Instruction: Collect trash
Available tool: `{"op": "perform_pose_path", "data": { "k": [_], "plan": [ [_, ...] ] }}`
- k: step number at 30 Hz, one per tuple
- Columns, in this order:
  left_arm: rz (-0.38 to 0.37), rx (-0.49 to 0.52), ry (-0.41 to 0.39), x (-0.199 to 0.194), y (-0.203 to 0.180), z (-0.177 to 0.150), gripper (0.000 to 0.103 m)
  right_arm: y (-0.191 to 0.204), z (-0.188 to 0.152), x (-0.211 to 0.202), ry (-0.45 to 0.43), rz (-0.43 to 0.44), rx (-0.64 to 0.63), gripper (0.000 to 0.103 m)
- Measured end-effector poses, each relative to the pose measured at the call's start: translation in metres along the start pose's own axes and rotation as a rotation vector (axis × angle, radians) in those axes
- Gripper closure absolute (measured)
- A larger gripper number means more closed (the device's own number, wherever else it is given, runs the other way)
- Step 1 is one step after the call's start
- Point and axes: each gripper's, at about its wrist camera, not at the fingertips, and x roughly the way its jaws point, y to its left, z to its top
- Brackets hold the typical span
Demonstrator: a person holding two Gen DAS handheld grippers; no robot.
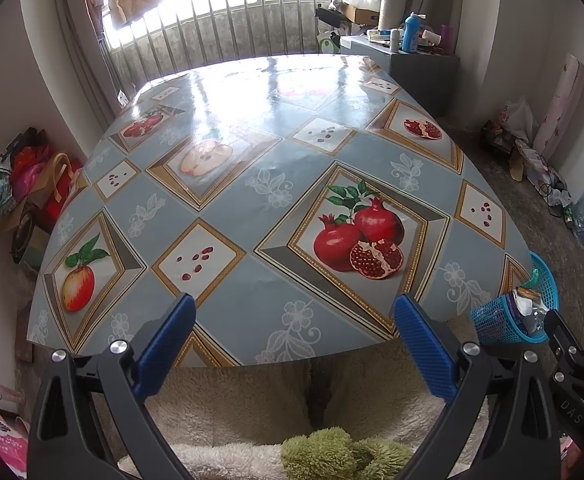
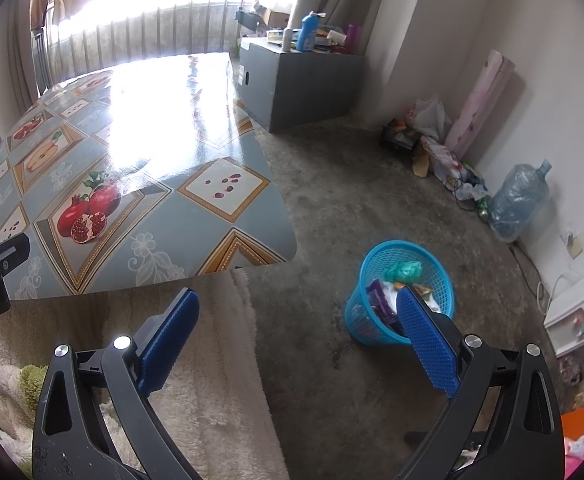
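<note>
Left gripper (image 1: 293, 312): jaws wide apart, nothing between them, held over the counter's near edge. Right gripper (image 2: 297, 308): jaws also wide apart, empty, held past the counter's near right corner, above the floor.

Counter (image 1: 252, 208): fruit-print cloth, no loose trash visible on it in either view (far end is washed out by window glare, so that part is uncertain).

Basket (image 2: 401, 292): blue mesh, upright on the floor, off the counter's near right corner, apart from it. It holds trash (image 2: 403, 272) already: a green crumpled piece and wrappers.

Key relation: the basket lies ahead and slightly right of the right gripper, whose right finger overlaps its rim in that view. From the left gripper it sits far to the right, below counter level. The right hand is clearly nearer.

Judgement: collecting looks finished or nearly so.
</note>
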Motion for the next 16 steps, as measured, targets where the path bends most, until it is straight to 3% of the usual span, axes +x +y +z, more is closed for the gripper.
{"op": "perform_pose_path", "data": {
  "k": [16],
  "plan": [
    [-0.001,-0.001,0.0,-0.0002,0.0004,0.0001,0.006,-0.0013,0.0005,0.0002,0.0,0.002,-0.002,0.008]
  ]
}}
